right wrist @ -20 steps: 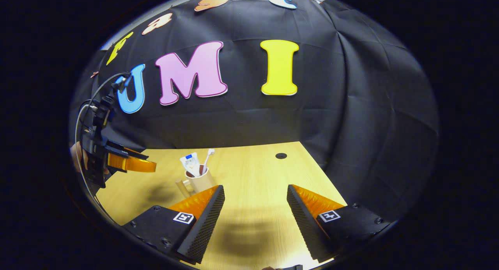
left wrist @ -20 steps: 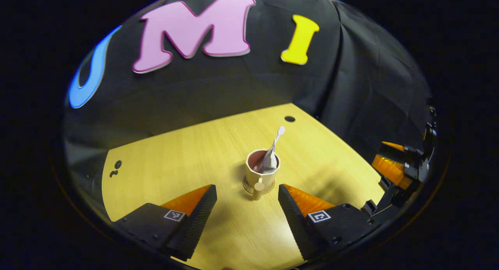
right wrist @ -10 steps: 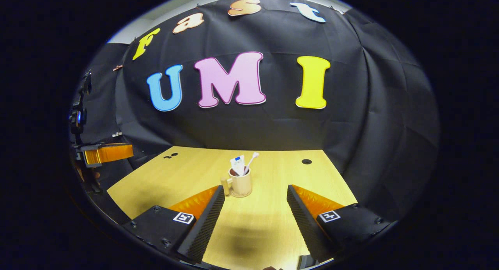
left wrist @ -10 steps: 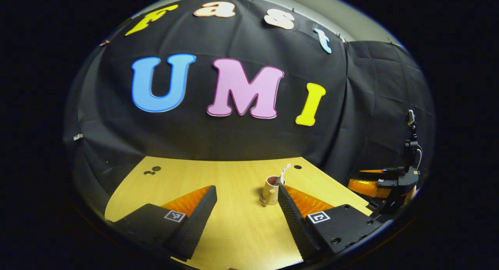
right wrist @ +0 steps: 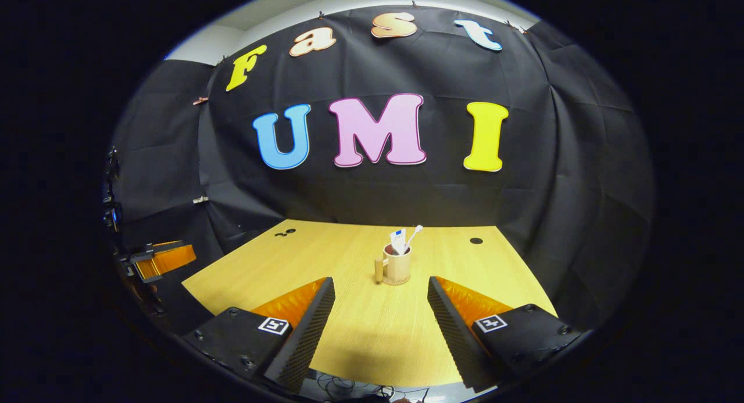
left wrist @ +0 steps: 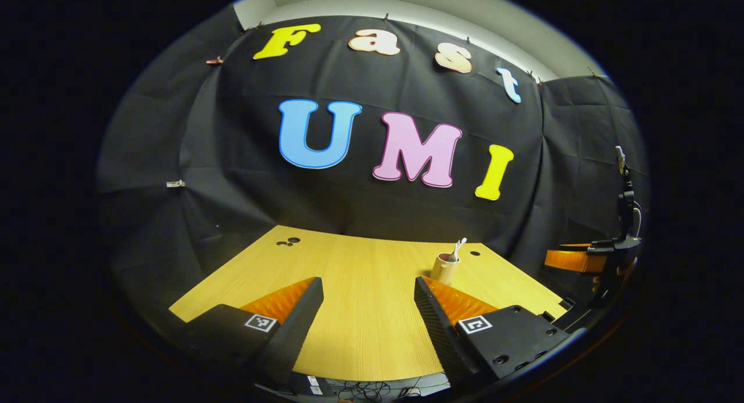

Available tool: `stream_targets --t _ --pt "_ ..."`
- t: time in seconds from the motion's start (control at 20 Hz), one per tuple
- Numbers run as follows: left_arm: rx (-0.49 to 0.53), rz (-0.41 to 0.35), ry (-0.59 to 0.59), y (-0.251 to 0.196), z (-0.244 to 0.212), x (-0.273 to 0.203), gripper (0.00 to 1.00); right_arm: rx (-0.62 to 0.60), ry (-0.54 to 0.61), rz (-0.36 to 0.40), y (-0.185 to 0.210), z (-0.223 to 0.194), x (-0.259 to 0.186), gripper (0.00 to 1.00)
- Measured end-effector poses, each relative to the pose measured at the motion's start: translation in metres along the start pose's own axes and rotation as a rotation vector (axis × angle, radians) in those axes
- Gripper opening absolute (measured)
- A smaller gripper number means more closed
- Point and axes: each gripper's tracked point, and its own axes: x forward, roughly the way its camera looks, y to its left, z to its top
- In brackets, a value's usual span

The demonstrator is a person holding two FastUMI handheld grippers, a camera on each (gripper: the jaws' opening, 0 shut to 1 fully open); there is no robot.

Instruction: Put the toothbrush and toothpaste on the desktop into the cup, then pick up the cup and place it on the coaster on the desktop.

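Observation:
A beige cup with a side handle stands on a round coaster near the middle of the wooden desktop. A white toothbrush and a toothpaste tube stick up out of it. In the left gripper view the cup sits far off, just beyond the right finger, with the toothbrush poking out. My left gripper is open and holds nothing, back over the near edge. My right gripper is open too, well short of the cup. Each gripper shows at the other view's side: right gripper, left gripper.
Two round holes are cut in the desktop: one at the back right, a small pair at the back left. Cables hang below the near edge. Black cloth closes the booth at the back and both sides.
Both grippers have pulled back and tilted up from the cup, which now looks small and far. The left gripper was close above the cup a second ago. The cup itself stays put.

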Motion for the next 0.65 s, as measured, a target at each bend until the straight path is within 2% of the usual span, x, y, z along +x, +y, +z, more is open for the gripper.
stream_targets --t 0.15,0.65 --pt "-0.037 0.012 -0.012 0.002 -0.004 -0.016 0.98 -0.006 -0.003 -0.002 0.008 0.001 -0.014 0.99" --pt "-0.011 -0.003 -0.032 -0.007 0.008 -0.015 0.97 0.021 -0.013 -0.023 0.0 0.004 -0.019 0.99"
